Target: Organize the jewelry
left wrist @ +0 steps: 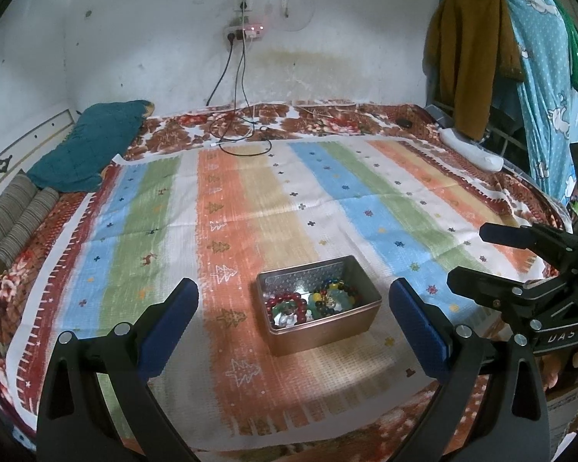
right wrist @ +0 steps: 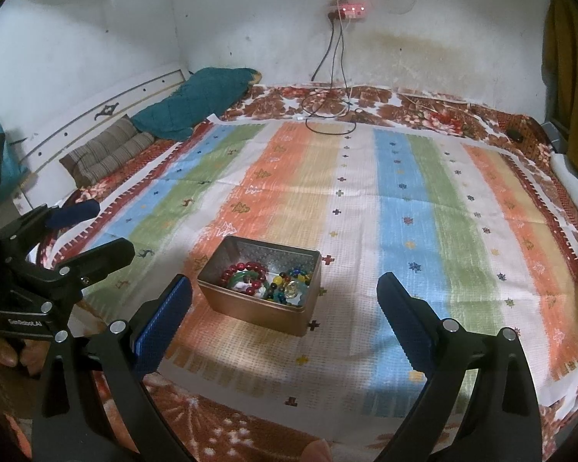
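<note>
A copper metal tin (left wrist: 323,333) (right wrist: 250,308) stands open on the striped cloth on the bed. Inside lie a red bead bracelet (left wrist: 285,299) (right wrist: 244,269), a multicoloured bead bracelet (left wrist: 337,288) (right wrist: 285,283) and a clear glass piece (right wrist: 292,289). My left gripper (left wrist: 294,308) is open and empty, jaws wide on either side of the tin, a little short of it. My right gripper (right wrist: 285,300) is open and empty, the tin just ahead between its jaws, nearer the left finger. Each gripper shows at the edge of the other's view: the right gripper (left wrist: 478,256), the left gripper (right wrist: 110,227).
The striped cloth (left wrist: 250,211) (right wrist: 404,211) covers a bed with a floral sheet. A teal quilt (left wrist: 84,146) and a striped pillow (left wrist: 15,219) lie at the left. Charger cables (left wrist: 235,131) hang from a wall power strip. Clothes (left wrist: 501,57) hang at the right.
</note>
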A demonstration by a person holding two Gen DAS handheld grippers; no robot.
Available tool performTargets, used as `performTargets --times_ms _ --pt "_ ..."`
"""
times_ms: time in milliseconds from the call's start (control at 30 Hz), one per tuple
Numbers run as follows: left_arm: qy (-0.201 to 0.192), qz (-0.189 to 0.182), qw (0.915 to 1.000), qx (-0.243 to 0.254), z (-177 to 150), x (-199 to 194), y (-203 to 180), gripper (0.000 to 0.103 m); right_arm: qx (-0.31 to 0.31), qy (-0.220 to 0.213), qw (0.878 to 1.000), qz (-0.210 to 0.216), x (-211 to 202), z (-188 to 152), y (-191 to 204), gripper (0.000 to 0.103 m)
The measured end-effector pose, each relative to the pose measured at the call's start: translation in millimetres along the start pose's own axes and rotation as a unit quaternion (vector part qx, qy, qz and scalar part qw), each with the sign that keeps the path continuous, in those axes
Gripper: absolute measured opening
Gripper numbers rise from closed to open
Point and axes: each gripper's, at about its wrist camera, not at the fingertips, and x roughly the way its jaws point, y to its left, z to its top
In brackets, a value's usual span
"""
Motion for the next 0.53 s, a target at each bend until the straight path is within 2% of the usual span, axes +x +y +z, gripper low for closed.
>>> performTargets --times_ms 533 --pt "-0.002 0.001 1.0000 0.001 0.3 -1.4 0.0 0.097 0.002 -0.001 1.000 -0.002 -0.9 2.0 -1.3 0.098"
